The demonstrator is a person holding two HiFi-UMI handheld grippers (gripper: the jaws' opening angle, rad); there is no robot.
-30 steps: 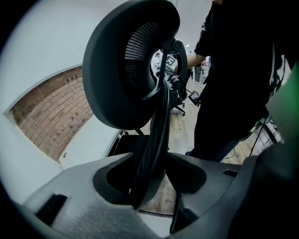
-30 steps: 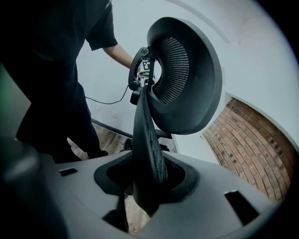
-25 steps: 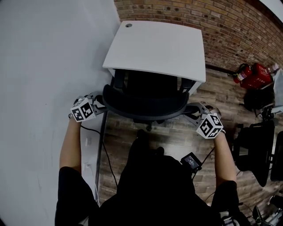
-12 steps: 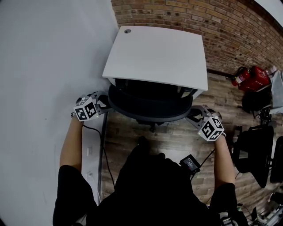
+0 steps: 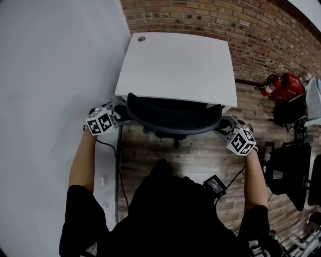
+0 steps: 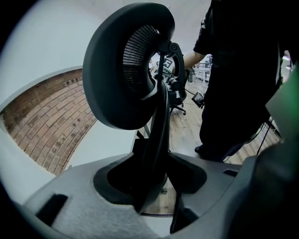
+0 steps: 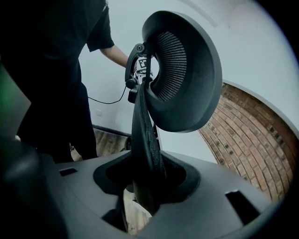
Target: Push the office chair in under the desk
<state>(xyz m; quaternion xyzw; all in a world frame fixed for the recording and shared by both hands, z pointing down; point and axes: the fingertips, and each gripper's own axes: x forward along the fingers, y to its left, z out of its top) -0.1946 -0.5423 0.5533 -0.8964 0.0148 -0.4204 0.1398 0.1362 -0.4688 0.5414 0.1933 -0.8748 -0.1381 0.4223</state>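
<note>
A black office chair (image 5: 173, 119) stands with its seat under the white desk (image 5: 175, 65); only its curved backrest shows at the desk's front edge. My left gripper (image 5: 122, 114) is shut on the backrest's left edge (image 6: 161, 126), which runs up between the jaws (image 6: 154, 186). My right gripper (image 5: 220, 129) holds the right edge (image 7: 142, 126) the same way (image 7: 145, 186). The right jaws have just been opening a little, with the backrest edge still between them. The ribbed black headrest (image 6: 133, 70) looms above in both gripper views.
A white wall (image 5: 50, 75) runs close along the left, a brick wall (image 5: 225, 15) behind the desk. Red fire extinguishers (image 5: 283, 85) and another black chair (image 5: 288, 170) stand at the right. A black cable (image 5: 120, 170) trails over the wooden floor.
The chair has rolled forward under the desk, its seat now hidden. Both grippers moved forward with the backrest.
</note>
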